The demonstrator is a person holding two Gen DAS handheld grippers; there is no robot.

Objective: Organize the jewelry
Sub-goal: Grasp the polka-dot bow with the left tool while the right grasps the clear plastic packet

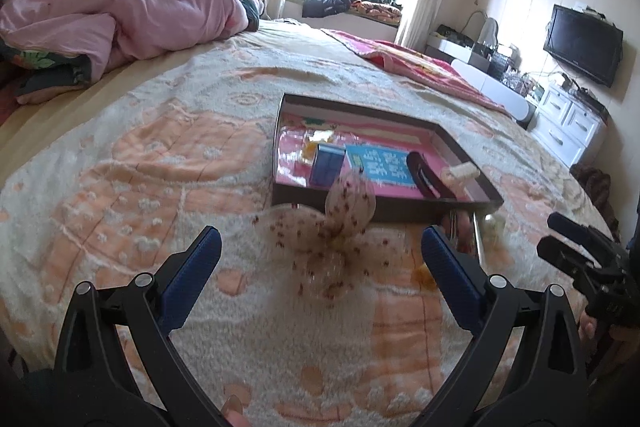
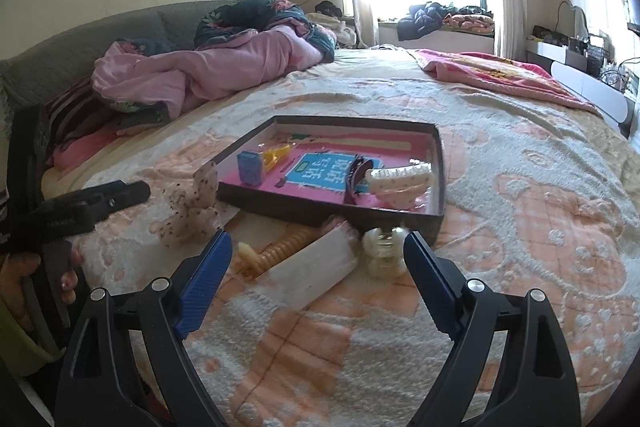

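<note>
**Collection step: both tongs spread over the loose pieces in front of the tray**

Your left gripper (image 1: 320,259) hangs above the bedspread (image 1: 120,187) with its blue pads wide apart and nothing between them. Directly ahead of it lies the dotted mesh scrunchie (image 1: 332,239), a sheer bow-like piece resting on the bedspread, one lobe standing up against the near wall of the tray (image 1: 400,213). Your right gripper (image 2: 318,279) is likewise spread and empty. Between and just beyond its pads lie a white flat card or packet (image 2: 316,271), a yellow coiled hair tie (image 2: 276,253) partly beneath it, and a pale translucent claw clip (image 2: 384,255) just beside the tray's near wall.

Inside the tray already sit a small blue box (image 2: 250,167), a dark hair clip (image 2: 358,173), a cream claw clip (image 2: 404,179) and a yellow item at the back — so the sorting appears partly done, with four loose pieces still outside.

The step in hand looks like a pick of the scrunchie with your left gripper. It calls for lowering the pads either side of the gathered centre and closing gently — the mesh is soft and will likely compress, so pinch the bunched middle, not a loose lobe. Then lift it over the near wall and release in a free part of the tray.
</note>
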